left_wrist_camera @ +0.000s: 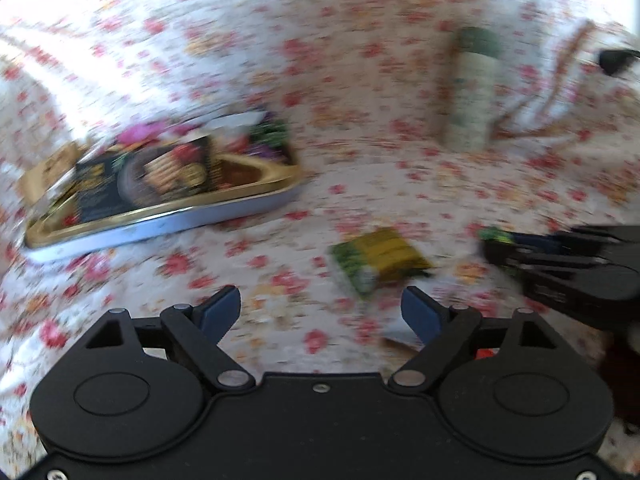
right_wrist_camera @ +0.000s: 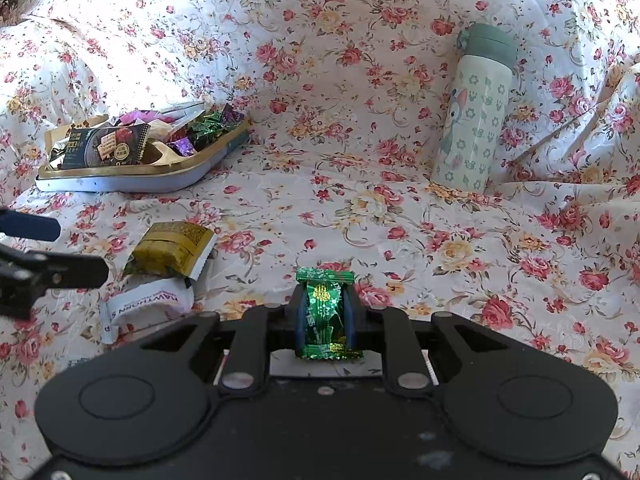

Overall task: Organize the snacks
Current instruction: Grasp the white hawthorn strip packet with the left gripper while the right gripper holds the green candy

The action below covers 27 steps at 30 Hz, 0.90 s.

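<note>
My right gripper [right_wrist_camera: 324, 292] is shut on a green foil candy [right_wrist_camera: 324, 312], which stands upright between the blue pads just above the floral cloth. The left wrist view shows this gripper [left_wrist_camera: 490, 242] at the right edge with the green candy [left_wrist_camera: 494, 235] at its tip. My left gripper [left_wrist_camera: 320, 296] is open with nothing between its fingers, hovering short of a yellow-green snack packet [left_wrist_camera: 380, 264]. That packet [right_wrist_camera: 172, 248] lies beside a white hawthorn packet [right_wrist_camera: 148, 304]. A gold-rimmed tin tray [right_wrist_camera: 120, 182] at the left holds several wrapped snacks.
A pale green bottle [right_wrist_camera: 472, 120] with a cat print stands upright at the back right on the flowered cloth [right_wrist_camera: 320, 80]. The left gripper [right_wrist_camera: 80, 250] reaches in from the left edge of the right wrist view. The left wrist view is blurred.
</note>
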Each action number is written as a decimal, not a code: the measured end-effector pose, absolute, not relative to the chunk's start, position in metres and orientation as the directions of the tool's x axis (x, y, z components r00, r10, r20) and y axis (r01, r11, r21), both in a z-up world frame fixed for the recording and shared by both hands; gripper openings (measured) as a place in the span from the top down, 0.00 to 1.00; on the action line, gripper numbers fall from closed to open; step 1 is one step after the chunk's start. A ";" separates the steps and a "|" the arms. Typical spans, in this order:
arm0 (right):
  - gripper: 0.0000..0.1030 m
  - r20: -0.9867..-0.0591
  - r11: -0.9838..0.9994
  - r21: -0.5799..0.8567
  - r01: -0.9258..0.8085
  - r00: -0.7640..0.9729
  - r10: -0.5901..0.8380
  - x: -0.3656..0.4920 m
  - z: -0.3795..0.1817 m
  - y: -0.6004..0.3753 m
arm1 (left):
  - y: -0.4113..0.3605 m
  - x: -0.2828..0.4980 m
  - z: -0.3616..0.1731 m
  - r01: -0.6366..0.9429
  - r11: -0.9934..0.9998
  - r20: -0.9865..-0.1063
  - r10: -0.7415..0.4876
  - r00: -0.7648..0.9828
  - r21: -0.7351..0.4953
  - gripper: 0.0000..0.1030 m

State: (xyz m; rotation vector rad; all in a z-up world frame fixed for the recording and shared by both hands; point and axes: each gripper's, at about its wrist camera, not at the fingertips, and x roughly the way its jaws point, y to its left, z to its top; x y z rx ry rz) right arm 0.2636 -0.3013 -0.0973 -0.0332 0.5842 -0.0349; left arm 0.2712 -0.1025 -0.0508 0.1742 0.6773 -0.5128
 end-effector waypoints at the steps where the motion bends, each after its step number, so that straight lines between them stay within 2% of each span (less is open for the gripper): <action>1: 0.82 -0.551 0.999 -0.040 0.023 0.834 -0.042 0.264 -0.097 -0.301 | -0.107 0.268 -0.049 0.536 0.844 -0.639 -0.415 0.648 -0.005 0.15; 8: 0.82 -0.551 0.999 -0.038 0.024 0.833 -0.041 0.264 -0.097 -0.302 | -0.139 0.257 -0.051 0.624 0.778 -0.644 -0.442 0.625 0.072 0.16; 13: 0.82 -0.552 0.999 -0.034 0.027 0.833 -0.041 0.264 -0.097 -0.303 | -0.151 0.268 -0.061 0.626 0.779 -0.697 -0.425 0.578 0.044 0.38; 17: 0.82 -0.552 0.999 -0.028 0.028 0.833 -0.039 0.264 -0.097 -0.304 | -0.150 0.274 -0.066 0.596 0.803 -0.709 -0.408 0.575 0.021 0.48; 18: 0.82 -0.552 0.999 -0.027 0.029 0.833 -0.039 0.264 -0.097 -0.304 | -0.147 0.274 -0.065 0.584 0.812 -0.710 -0.412 0.571 -0.001 0.56; 19: 0.82 -0.552 0.999 -0.025 0.029 0.833 -0.038 0.265 -0.097 -0.304 | -0.144 0.275 -0.065 0.570 0.822 -0.711 -0.408 0.573 -0.012 0.60; 22: 0.82 -0.552 0.999 -0.020 0.030 0.833 -0.036 0.265 -0.097 -0.304 | -0.134 0.276 -0.063 0.528 0.849 -0.721 -0.387 0.575 -0.034 0.62; 27: 0.82 -0.552 0.999 -0.021 0.030 0.833 -0.037 0.265 -0.097 -0.304 | -0.112 0.273 -0.060 0.424 0.906 -0.732 -0.289 0.617 0.000 0.62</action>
